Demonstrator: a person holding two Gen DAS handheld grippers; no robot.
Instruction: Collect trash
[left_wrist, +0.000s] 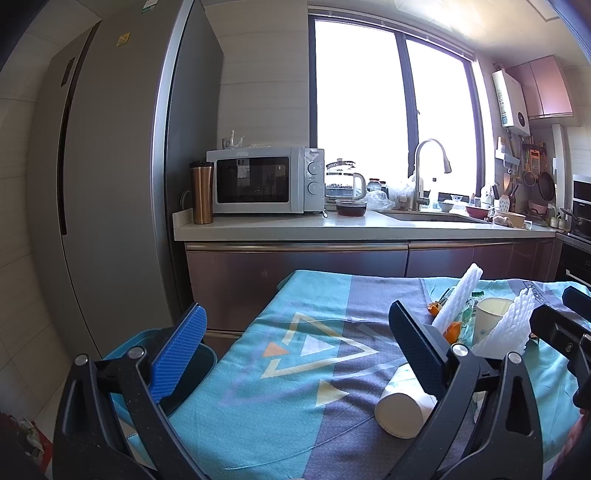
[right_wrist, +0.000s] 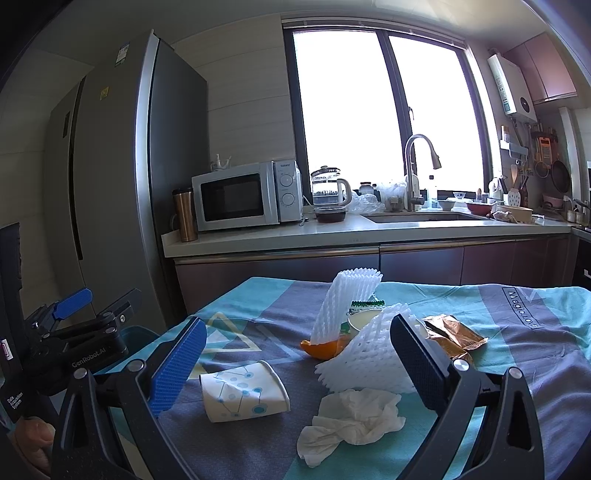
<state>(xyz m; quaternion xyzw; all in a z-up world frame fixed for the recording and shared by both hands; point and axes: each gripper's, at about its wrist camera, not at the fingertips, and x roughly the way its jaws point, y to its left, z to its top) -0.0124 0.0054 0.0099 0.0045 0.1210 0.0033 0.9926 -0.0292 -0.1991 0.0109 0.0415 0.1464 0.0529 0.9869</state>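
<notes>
Several pieces of trash lie loose on the bench (right_wrist: 517, 332), which is covered by a teal and grey cloth, and none is yet gripped. Taking the tipped paper cup (right_wrist: 243, 391) as the landmark: a crumpled tissue (right_wrist: 351, 417) lies just right of it, two white foam fruit nets (right_wrist: 343, 306) stand behind and to the right, an orange peel (right_wrist: 323, 347) sits at the foot of the taller net, an upright cup (right_wrist: 364, 319) hides between the nets, and a copper foil wrapper (right_wrist: 452, 334) lies farther right. A dark teal bin (left_wrist: 184, 369) shows at the bench's left edge, left of the cup.

Both tools are spread wide and hold nothing. The right tongs (right_wrist: 299, 362) hover above the cup and tissue; the left tongs (left_wrist: 299, 347) hover over bare cloth with the cup (left_wrist: 400, 410) beside their right finger.

The cup lies on its side, so a nudge from one finger would likely roll it away, perhaps toward the edge. A hard squeeze would crush it. The tissue is limp and thin; a shallow pinch could catch the cloth too, dragging the pile. The foam nets look light and lean on each other, so brushing one may topple both and knock the upright cup over. Whether that cup holds liquid cannot be told. The two tools are near each other and could collide.
</notes>
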